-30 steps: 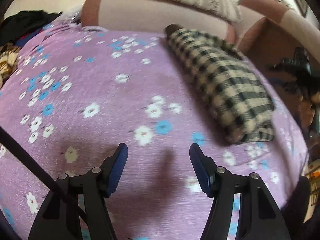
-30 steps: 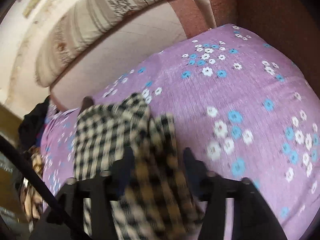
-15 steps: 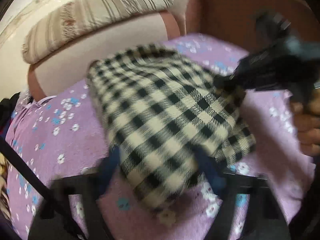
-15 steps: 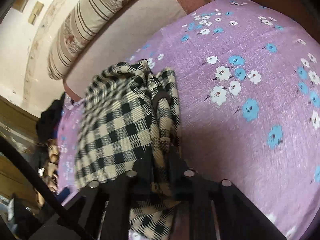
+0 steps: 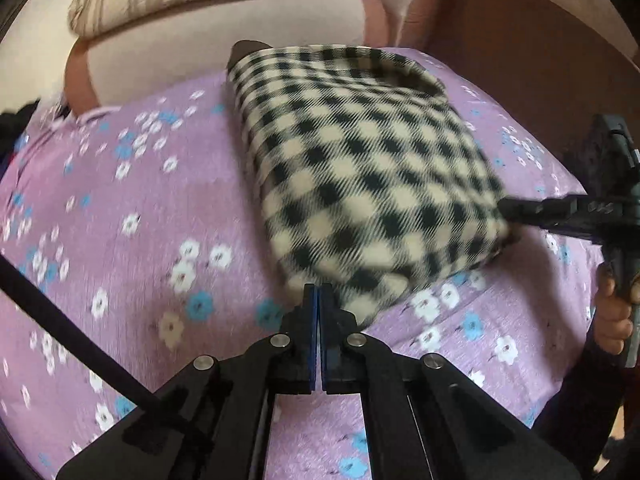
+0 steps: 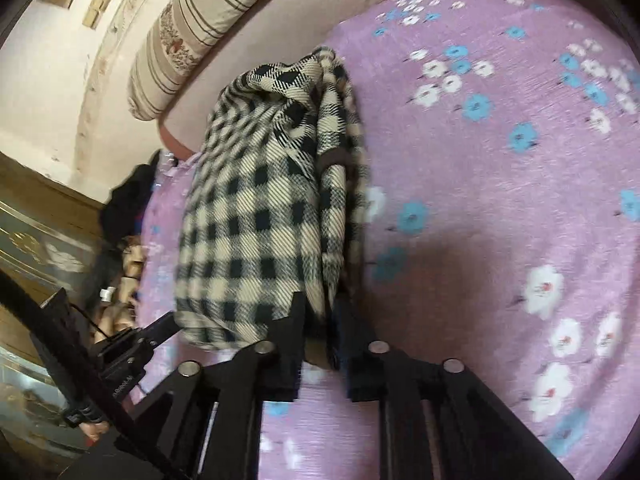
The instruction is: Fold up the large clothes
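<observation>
Left tongs [image 5: 319,294] are shut at the near corner of the checked garment [image 5: 360,184]; whether they pinch it I cannot tell. Right tongs [image 6: 320,312], easing open, straddle its edge. Folded, it lies on the floral sheet [image 5: 140,220]. Next: probably release and tidy.

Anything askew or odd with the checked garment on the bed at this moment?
Mostly tidy. The folded checked garment lies on the floral sheet, but its far end is bunched and twisted, with loose edge layers along one side.
</observation>
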Available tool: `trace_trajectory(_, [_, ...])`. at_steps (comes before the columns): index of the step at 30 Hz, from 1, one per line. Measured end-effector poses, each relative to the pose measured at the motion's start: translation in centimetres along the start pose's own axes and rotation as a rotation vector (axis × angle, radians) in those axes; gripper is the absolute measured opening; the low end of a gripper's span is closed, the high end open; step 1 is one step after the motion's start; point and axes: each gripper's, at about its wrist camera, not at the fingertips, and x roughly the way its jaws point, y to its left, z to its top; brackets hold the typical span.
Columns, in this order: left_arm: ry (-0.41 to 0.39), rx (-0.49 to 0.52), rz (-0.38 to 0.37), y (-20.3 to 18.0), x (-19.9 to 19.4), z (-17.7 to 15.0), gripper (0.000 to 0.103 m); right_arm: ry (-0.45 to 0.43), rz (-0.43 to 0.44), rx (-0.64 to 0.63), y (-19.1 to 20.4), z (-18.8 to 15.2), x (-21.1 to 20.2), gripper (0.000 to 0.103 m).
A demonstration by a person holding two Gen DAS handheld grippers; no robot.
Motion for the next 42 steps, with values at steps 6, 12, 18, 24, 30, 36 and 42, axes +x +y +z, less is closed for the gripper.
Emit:
trace_trajectory(6, [-0.147, -0.033, -0.082, -0.1, -4.7, 1.1, 0.002, -0.17, -0.069, -0.109, 2.5, 2.5, -4.7, 0.026])
trace_trajectory(12, [-0.181, 0.038, 0.02, -2.4, -0.4, 4.9, 0.023, -0.146, -0.058, -0.181, 6.7, 8.1, -0.8, 0.026])
trace_trajectory(18, [-0.107, 0.086, 0.093, -3.1, 5.0, 3.4, 0.023, -0.062, -0.261, -0.233, 6.8, 14.5, 8.0, 0.019])
trace_trajectory(24, [-0.112, 0.092, 0.083, -3.3, 5.3, 3.2, 0.022, -0.028, -0.365, -0.192, 4.8, 19.2, 12.8, 0.006])
trace_trajectory(30, [-0.117, 0.094, 0.117, -3.9, 5.2, 2.8, 0.023, -0.086, -0.294, -0.106, 3.7, 20.9, 8.4, 0.032])
trace_trajectory(36, [-0.128, 0.091, 0.127, -4.3, 4.7, 2.1, 0.023, -0.148, -0.295, -0.109, 3.0, 17.3, 2.5, 0.044])
trace_trajectory(42, [-0.126, 0.092, 0.155, -4.6, 3.7, 0.9, 0.028, -0.106, -0.345, -0.248, 3.6, 10.2, 1.0, 0.044])
